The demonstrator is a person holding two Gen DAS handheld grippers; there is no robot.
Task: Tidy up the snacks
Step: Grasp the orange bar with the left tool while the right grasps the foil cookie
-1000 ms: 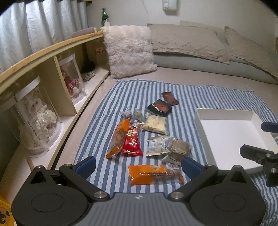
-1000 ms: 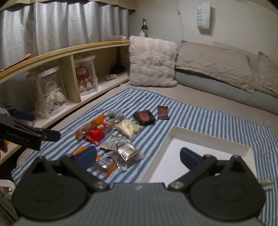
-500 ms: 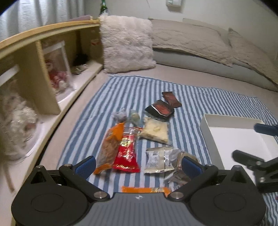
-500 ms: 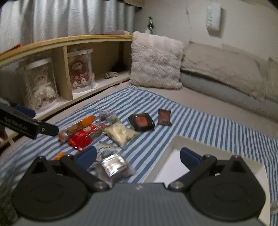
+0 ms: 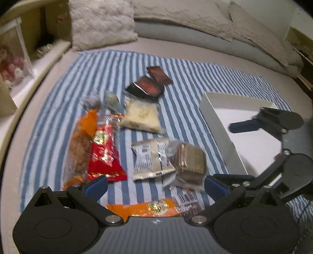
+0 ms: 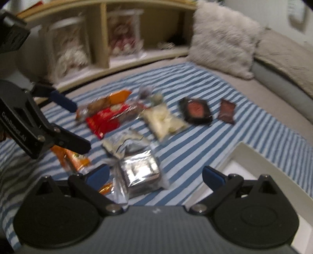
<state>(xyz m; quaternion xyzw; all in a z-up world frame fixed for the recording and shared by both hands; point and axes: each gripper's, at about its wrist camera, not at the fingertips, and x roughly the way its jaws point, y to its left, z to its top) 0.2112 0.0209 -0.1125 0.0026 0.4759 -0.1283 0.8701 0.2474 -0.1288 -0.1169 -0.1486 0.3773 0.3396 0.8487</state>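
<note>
Several snack packets lie on a blue-striped cloth (image 5: 180,64). Among them are a long orange packet (image 5: 80,140), a red packet (image 5: 103,154), a white sachet (image 5: 150,158), a gold-foil square packet (image 5: 190,160), a pale yellow bag (image 5: 141,115), a black-and-red packet (image 5: 145,88) and a brown bar (image 5: 159,75). My left gripper (image 5: 155,187) is open low over a near orange packet (image 5: 144,209). My right gripper (image 6: 155,175) is open, and the foil square packet (image 6: 138,172) shows between its fingers. A white box (image 5: 221,125) stands empty to the right.
A shelf with doll cases (image 6: 125,37) runs along the left side. A fluffy pillow (image 5: 101,21) and grey cushions (image 5: 195,17) lie at the back. The box rim (image 6: 244,154) is just right of my right gripper. My left gripper (image 6: 74,123) hangs at the left of the right wrist view.
Both grippers have come down and forward toward the snacks, and both views are blurred by motion. The foil square packet now sits between the right fingers in view. Both stay open.
</note>
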